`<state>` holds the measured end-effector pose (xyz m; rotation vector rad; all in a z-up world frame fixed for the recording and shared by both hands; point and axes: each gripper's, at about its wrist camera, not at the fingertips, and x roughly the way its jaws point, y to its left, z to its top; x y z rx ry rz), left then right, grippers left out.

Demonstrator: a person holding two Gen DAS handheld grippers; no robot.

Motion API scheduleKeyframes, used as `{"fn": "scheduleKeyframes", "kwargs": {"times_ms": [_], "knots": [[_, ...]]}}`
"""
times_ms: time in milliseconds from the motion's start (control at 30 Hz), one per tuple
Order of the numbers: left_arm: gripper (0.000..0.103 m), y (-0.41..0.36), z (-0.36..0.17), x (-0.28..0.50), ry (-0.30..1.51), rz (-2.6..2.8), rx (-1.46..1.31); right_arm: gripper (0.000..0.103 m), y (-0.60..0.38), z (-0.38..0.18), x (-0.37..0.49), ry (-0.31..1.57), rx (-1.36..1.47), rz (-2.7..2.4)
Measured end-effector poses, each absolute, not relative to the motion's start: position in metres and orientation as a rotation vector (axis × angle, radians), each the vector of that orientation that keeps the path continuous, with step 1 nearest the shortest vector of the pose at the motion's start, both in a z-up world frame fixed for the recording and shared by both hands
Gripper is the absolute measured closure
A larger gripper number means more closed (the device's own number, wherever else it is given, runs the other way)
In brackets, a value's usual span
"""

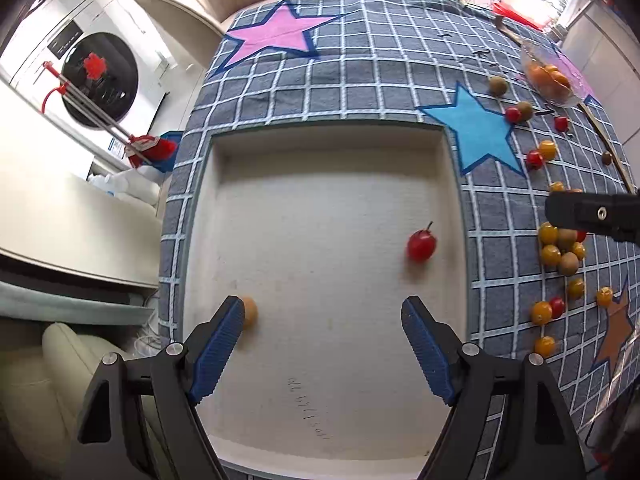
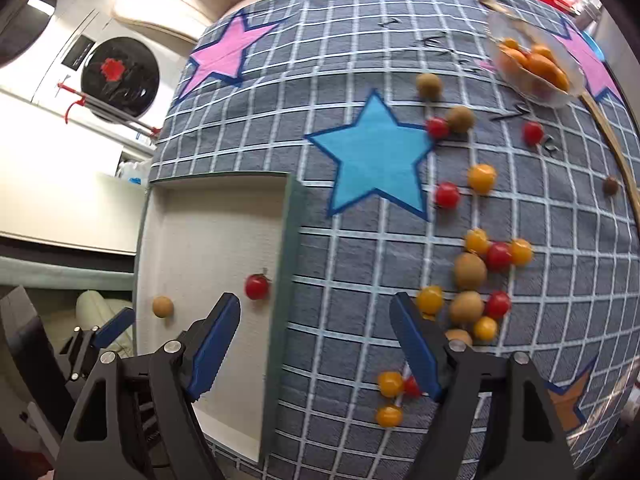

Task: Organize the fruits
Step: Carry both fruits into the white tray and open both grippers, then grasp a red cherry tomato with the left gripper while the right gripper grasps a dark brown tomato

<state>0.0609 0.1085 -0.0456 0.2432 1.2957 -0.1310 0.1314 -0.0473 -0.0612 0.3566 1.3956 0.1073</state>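
Note:
A white tray with a green rim lies on the checked cloth. A red cherry tomato rests near the tray's right wall, and a brown round fruit sits by its left side, half hidden behind my left finger. My left gripper hangs open above the tray floor, holding nothing. In the right wrist view my right gripper is open and empty over the tray's right rim, with the tomato and brown fruit to its left. Several yellow, red and brown fruits lie scattered on the cloth to its right.
A glass bowl of orange fruits stands at the far right of the table. A thin wooden strip curves along the right side. The table drops off just left of the tray, with a washing machine and chairs beyond.

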Motion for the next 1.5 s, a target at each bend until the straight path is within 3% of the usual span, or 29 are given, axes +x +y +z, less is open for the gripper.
{"fn": "scheduleKeyframes", "kwargs": {"times_ms": [300, 600, 1300, 1400, 1500], "knots": [[0.021, 0.017, -0.023, 0.09, 1.252, -0.296, 0.28, 0.023, -0.16, -0.079, 0.085, 1.406, 0.489, -0.153], [0.021, -0.049, -0.048, 0.122, 1.279, -0.334, 0.284, 0.023, -0.237, -0.076, 0.082, 1.371, 0.518, -0.276], [0.021, -0.096, -0.111, 0.159, 1.327, -0.26, 0.291, 0.023, -0.31, -0.124, 0.16, 1.309, 0.414, -0.343], [0.021, -0.1, -0.111, 0.161, 1.319, -0.251, 0.303, 0.03, -0.306, -0.123, 0.171, 1.3, 0.382, -0.335], [0.034, -0.104, -0.109, 0.161, 1.315, -0.264, 0.296, 0.042, -0.301, -0.122, 0.178, 1.301, 0.344, -0.333]]}}
